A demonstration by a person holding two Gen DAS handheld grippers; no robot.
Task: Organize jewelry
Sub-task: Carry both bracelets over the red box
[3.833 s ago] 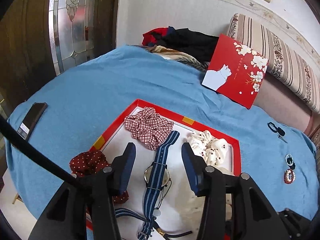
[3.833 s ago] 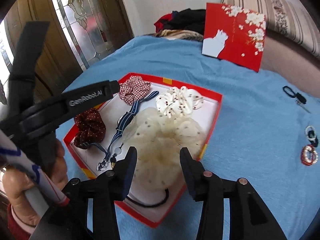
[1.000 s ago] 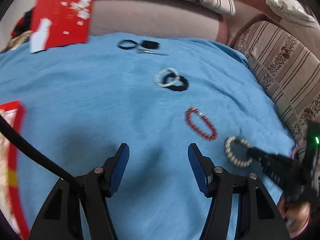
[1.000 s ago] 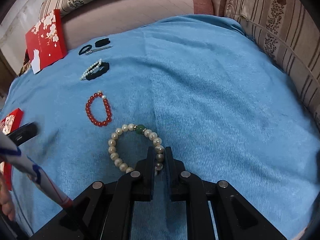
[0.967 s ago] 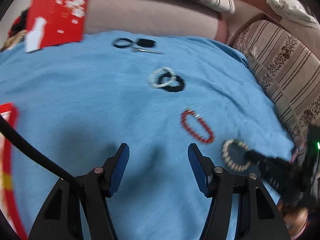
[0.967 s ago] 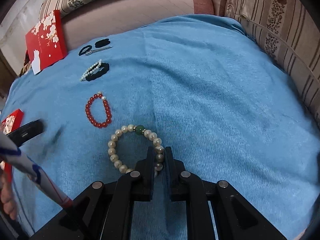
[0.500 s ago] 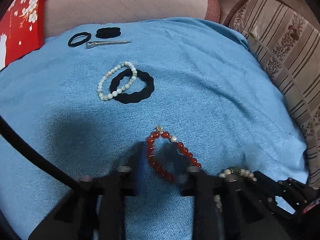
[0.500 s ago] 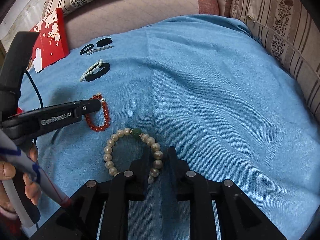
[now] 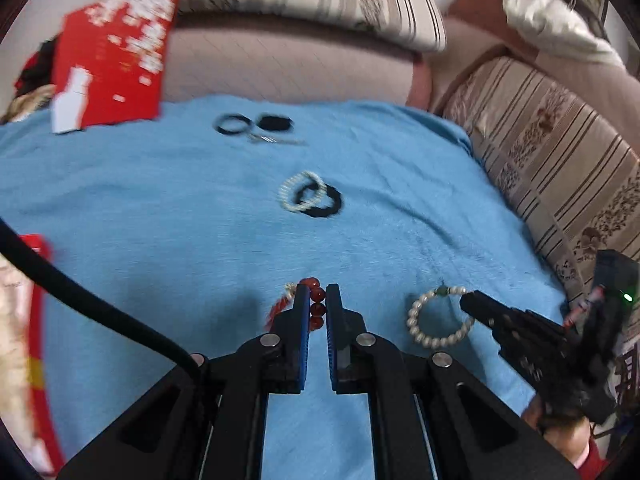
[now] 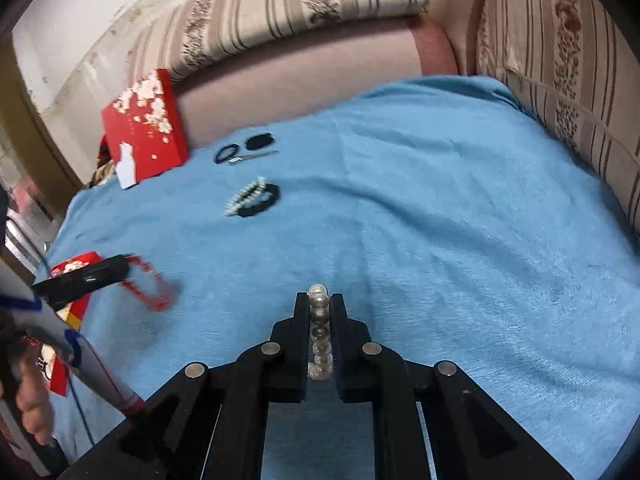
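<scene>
My left gripper point(image 9: 317, 293) is shut on a red bead bracelet point(image 9: 316, 307), which hangs just above the blue blanket point(image 9: 160, 208). In the right wrist view that red bracelet point(image 10: 154, 290) dangles, blurred, from the left gripper point(image 10: 122, 266). My right gripper point(image 10: 319, 299) is shut on a pearl bracelet point(image 10: 319, 320), its beads lined up between the pads. From the left wrist view the pearl bracelet point(image 9: 434, 322) hangs as a loop from the right gripper point(image 9: 468, 302). A white bead bracelet point(image 9: 298, 192) lies further back, overlapping a black hair tie point(image 9: 326, 204).
Black hair ties point(image 9: 234, 125) and a hairpin point(image 9: 276, 140) lie near the blanket's far edge. A red box lid point(image 9: 112, 64) leans on the striped sofa back. The red box point(image 10: 74, 270) sits at the left. A hand point(image 10: 34, 404) holds the left gripper's handle.
My left gripper came in over the red bracelet, shut on it and raised it. My right gripper loosened briefly, shut again on the pearl bracelet and lifted it off the blanket.
</scene>
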